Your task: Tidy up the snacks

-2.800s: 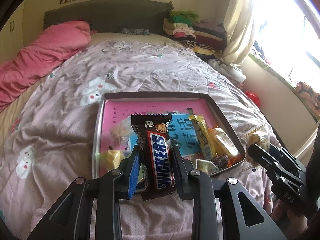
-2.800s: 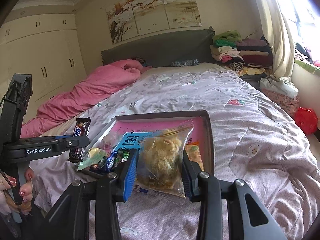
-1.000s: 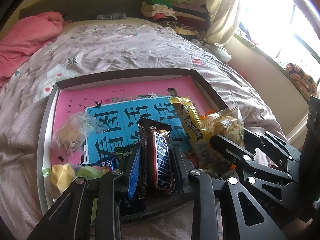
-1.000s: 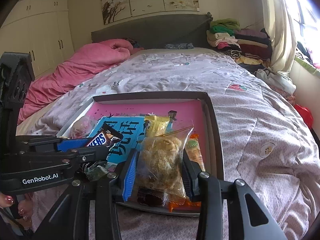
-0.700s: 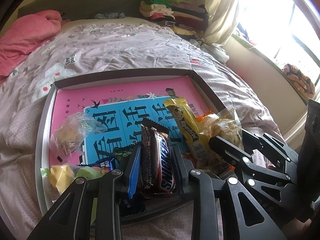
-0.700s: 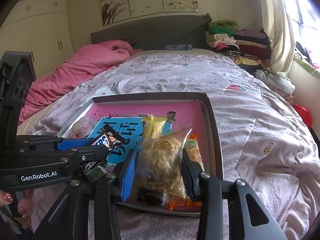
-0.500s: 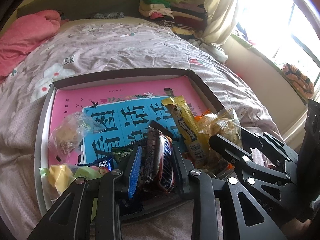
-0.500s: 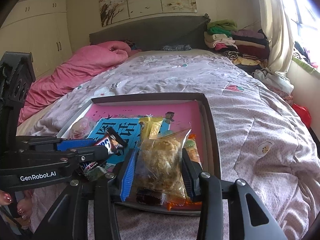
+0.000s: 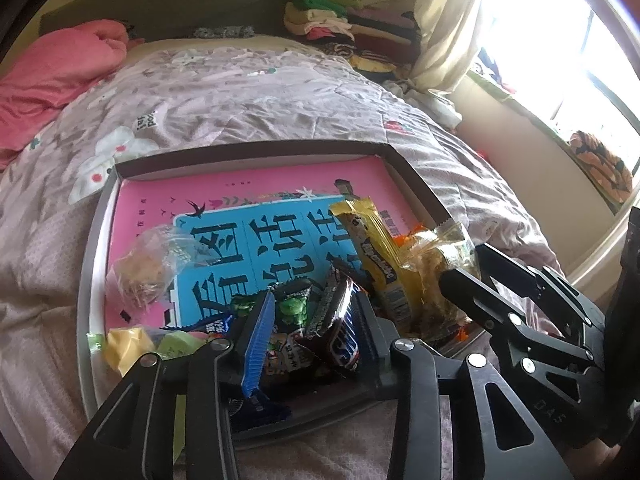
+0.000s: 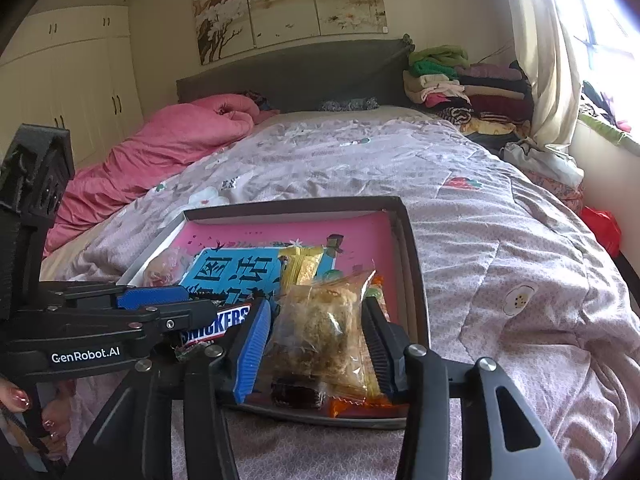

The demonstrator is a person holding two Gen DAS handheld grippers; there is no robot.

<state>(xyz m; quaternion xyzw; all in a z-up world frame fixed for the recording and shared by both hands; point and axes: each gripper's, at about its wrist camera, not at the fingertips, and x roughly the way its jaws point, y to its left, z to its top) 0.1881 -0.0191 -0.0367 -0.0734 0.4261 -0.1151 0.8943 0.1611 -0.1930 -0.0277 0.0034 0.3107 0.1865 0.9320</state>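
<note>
Currently: left gripper (image 9: 316, 320) open, Snickers bar (image 9: 340, 328) dropped loose at tray's (image 9: 86, 280) near edge; right gripper (image 10: 316, 344) clamps crisp-snack bag (image 10: 324, 332) (release pending) over near-right corner.

Grey headboard (image 10: 304, 76), cream wardrobes (image 10: 68, 80), bright window (image 9: 560, 40)

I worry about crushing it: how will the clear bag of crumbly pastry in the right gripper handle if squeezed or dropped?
The clear pastry bag looks thin and crinkly, so probably floppy and light. Its flaky filling seems fragile; the right gripper pinching both sides could crumble it. It should not roll once laid in the tray.
</note>
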